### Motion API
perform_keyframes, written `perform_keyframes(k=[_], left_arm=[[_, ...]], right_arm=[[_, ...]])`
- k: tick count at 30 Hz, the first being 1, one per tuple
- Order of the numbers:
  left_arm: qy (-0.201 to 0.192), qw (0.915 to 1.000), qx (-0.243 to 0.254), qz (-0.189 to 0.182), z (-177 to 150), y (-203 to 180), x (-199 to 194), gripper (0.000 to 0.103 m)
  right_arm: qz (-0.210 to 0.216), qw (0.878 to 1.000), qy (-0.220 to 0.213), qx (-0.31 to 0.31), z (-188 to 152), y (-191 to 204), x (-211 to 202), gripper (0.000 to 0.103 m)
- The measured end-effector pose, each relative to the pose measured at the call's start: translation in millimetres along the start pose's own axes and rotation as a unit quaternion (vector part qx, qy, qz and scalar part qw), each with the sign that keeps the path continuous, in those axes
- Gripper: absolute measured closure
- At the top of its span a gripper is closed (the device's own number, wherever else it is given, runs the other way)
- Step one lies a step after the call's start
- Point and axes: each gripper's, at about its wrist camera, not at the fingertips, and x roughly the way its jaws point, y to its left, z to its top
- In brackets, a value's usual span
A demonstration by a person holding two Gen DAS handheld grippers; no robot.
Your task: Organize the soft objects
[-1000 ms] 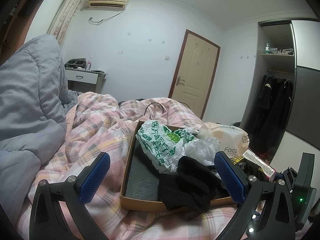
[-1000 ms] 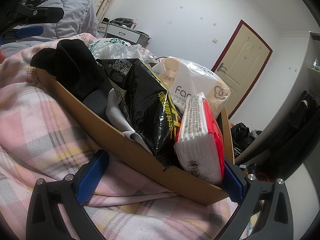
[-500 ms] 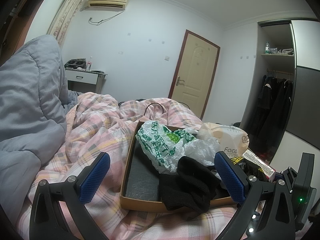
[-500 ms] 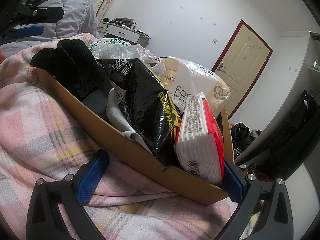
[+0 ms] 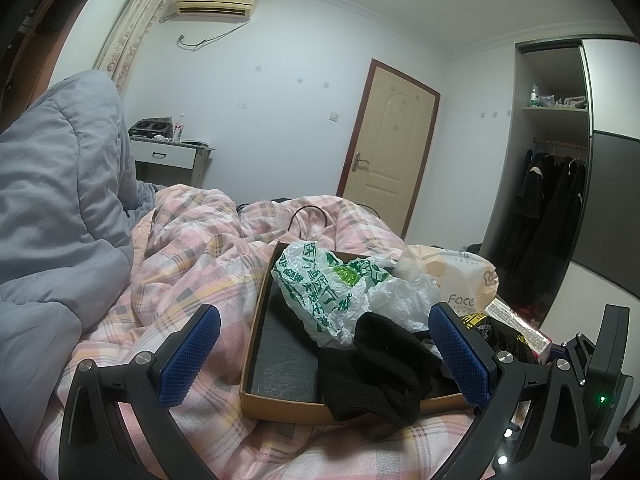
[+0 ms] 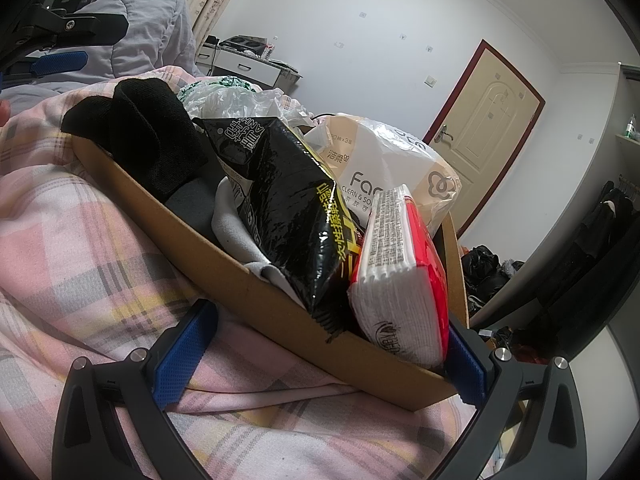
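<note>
A cardboard box (image 5: 280, 410) lies on the pink plaid quilt (image 5: 180, 272). It holds a green-printed plastic bag (image 5: 316, 284), a black knit cloth (image 5: 372, 372) draped over the front wall, and a beige tissue pack (image 5: 460, 280). My left gripper (image 5: 324, 354) hovers open in front of the box, holding nothing. From the other side, the box (image 6: 240, 292) also shows a black packet (image 6: 288, 208), a red-and-white napkin pack (image 6: 400, 280) and a grey cloth (image 6: 236, 232). My right gripper (image 6: 326, 356) is open, its fingers straddling the box's near corner.
A grey duvet (image 5: 52, 200) is piled at the left. A black cable (image 5: 308, 216) loops on the quilt behind the box. A closed door (image 5: 384, 152), a white desk (image 5: 168, 156) and a wardrobe with dark coats (image 5: 552, 216) line the room.
</note>
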Motion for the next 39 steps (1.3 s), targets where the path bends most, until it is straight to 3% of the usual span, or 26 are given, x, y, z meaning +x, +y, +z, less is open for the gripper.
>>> perform_keyframes(k=[8,21,39], left_arm=[[0.009,0.9999,0.013,0.004,2,-4,3,0.0],[0.001,0.9965,0.083,0.006,0,-32,1,0.0],[0.008,0.9977,0.067,0.003,0,-26,3,0.0]], right_arm=[[0.0,1.0,0.0,0.0,0,0,0,0.001],[0.0,1.0,0.0,0.0,0,0,0,0.001],[0.0,1.0,0.0,0.0,0,0,0,0.001]])
